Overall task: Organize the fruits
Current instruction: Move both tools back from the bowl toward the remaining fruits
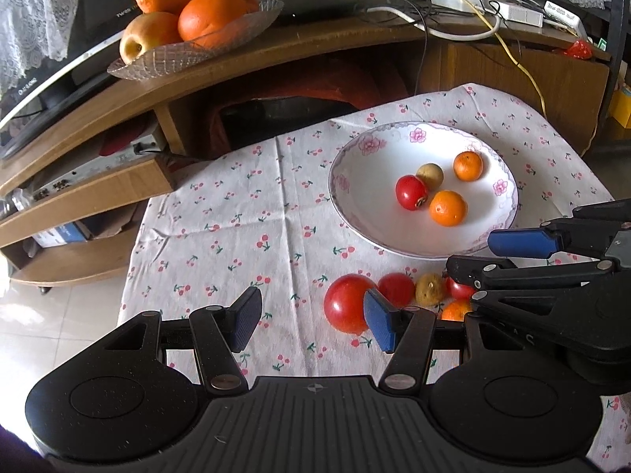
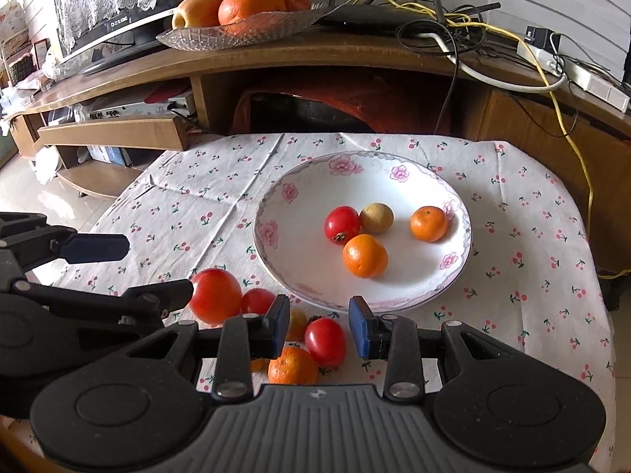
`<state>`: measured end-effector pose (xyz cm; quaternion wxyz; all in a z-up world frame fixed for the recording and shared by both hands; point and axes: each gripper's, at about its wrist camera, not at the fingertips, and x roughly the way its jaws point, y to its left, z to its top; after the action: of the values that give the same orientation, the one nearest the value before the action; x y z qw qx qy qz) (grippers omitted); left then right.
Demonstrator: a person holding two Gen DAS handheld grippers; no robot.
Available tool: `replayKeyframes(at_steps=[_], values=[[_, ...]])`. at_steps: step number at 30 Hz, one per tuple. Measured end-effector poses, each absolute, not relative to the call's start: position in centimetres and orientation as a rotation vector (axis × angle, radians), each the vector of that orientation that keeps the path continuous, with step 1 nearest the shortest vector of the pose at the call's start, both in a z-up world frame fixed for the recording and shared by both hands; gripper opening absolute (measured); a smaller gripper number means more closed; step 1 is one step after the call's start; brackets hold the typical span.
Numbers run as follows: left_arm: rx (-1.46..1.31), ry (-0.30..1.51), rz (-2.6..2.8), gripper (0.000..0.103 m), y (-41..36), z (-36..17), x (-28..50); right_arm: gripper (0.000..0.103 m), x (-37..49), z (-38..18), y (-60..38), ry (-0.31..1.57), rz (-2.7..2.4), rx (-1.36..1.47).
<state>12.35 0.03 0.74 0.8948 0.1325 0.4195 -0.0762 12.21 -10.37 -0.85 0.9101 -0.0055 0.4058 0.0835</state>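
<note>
- We see the desk (image 2: 524, 276), under a cherry-print cloth, carrying everything the task concerns; behind it a wooden TV stand (image 2: 276, 55) holds a glass dish of big oranges and an apple (image 2: 244, 19), which we judge to be outside the job.
- We work with the left gripper (image 1: 311, 321) and the right gripper (image 2: 319, 325), both low over the near edge of the desk. Both sets of jaws stand parted and released, grasping nothing.
- We find the white flowered plate (image 2: 299, 185) in the middle of the desk, already holding four fruits: a small red one, a yellowish one and two small oranges.
- We count the loose fruits just in front of the plate: a large red fruit (image 2: 216, 295), the biggest, then a small red fruit (image 2: 325, 341) between the right jaws, a small orange (image 2: 292, 368), another small red one (image 2: 257, 300) and a brownish one (image 1: 430, 295).
- We judge the task roughly half done: four fruits are in the plate, at least five wait on the cloth.
</note>
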Motion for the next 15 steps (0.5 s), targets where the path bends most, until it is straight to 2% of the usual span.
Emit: replayKeyframes(at_steps=[8, 15], values=[[0.252, 0.912, -0.191, 0.066, 0.5, 0.1, 11.9, 0.035, 11.5, -1.5, -10.2, 0.867, 0.188, -0.018], [0.250, 0.931, -0.234, 0.075, 1.4, -1.2, 10.6, 0.038, 10.5, -2.5, -10.4, 0.900, 0.233, -0.023]])
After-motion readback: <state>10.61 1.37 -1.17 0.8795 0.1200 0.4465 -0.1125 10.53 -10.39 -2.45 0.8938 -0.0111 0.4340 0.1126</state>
